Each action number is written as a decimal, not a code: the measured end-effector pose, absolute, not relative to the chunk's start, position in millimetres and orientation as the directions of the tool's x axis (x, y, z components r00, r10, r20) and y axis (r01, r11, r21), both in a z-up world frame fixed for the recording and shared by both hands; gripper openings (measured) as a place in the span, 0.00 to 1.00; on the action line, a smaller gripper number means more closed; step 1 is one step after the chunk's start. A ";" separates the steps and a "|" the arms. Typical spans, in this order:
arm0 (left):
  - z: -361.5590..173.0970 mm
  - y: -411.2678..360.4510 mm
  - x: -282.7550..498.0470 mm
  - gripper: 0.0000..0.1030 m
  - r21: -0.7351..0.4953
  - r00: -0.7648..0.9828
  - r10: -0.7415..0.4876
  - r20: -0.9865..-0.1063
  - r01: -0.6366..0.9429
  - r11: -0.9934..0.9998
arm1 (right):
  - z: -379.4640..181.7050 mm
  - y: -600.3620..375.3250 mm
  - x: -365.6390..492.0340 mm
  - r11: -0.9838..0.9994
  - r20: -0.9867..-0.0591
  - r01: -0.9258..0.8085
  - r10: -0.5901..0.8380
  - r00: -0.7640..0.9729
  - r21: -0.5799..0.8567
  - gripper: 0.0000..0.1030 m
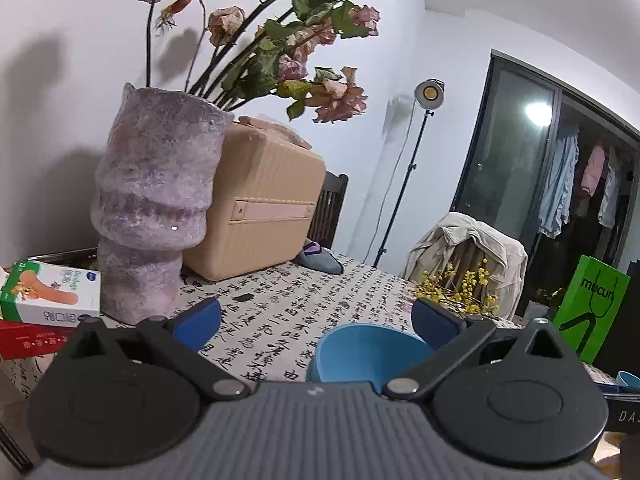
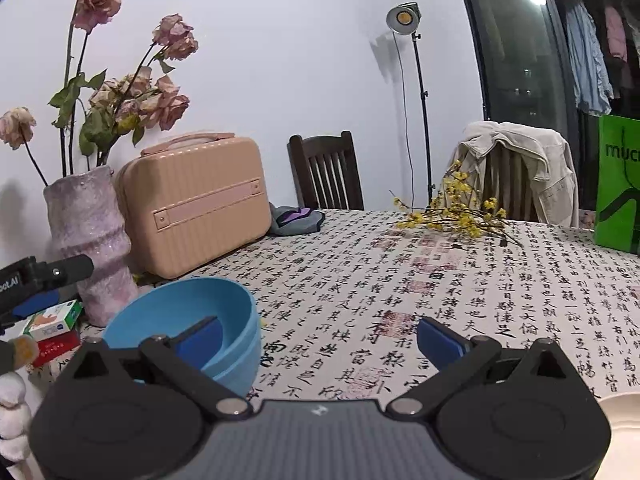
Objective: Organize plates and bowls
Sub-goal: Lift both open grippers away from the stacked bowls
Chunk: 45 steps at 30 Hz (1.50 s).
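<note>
Table [image 2: 400, 272] with a cloth printed in black script.

Bowls: two blue ones [image 2: 188, 320], nested, standing upright near the left end of the table, just beside the vase [image 2: 90, 240].

Plates: one pale rim [image 2: 620, 420] at the lower right edge of the right view, mostly cut off.

Left gripper [image 1: 316, 320]: jaws spread wide, nothing between the pads; the bowls sit just ahead, toward its right finger.

Right gripper [image 2: 320, 340]: jaws wide apart, empty; its left finger overlaps the bowls in view, contact unclear.

Other counts: one pink case [image 2: 196, 204], two chairs, one jacket [image 2: 524, 160] over a chair, one green bag [image 2: 618, 184], one lamp stand [image 2: 404, 20], one yellow flower sprig [image 2: 456, 216].
</note>
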<state>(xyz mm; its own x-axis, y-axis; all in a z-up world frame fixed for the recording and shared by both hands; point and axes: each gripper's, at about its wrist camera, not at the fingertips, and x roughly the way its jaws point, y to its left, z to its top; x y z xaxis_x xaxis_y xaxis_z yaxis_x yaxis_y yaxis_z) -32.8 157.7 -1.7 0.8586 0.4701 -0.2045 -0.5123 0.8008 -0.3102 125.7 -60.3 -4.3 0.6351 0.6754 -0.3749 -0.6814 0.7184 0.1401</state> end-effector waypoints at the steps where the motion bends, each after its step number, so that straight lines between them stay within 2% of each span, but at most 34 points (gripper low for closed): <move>1: -2.1 157.0 -32.3 1.00 -0.312 0.861 0.465 -0.206 -0.508 0.803 | -5.0 -62.3 125.3 0.719 -0.376 -0.681 0.674 0.636 0.139 1.00; 45: 22.6 63.3 9.0 1.00 -0.236 0.907 0.379 -0.182 -0.414 0.879 | -0.4 -178.8 146.2 0.835 -0.320 -0.537 0.546 0.775 0.123 1.00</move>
<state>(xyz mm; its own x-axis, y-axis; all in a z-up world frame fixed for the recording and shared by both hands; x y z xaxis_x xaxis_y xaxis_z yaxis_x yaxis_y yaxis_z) 9.0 63.3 22.6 0.9074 0.3789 -0.1818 -0.4143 0.8791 -0.2357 146.2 -178.8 -0.4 0.7746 0.5455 -0.3200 -0.5368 0.8346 0.1234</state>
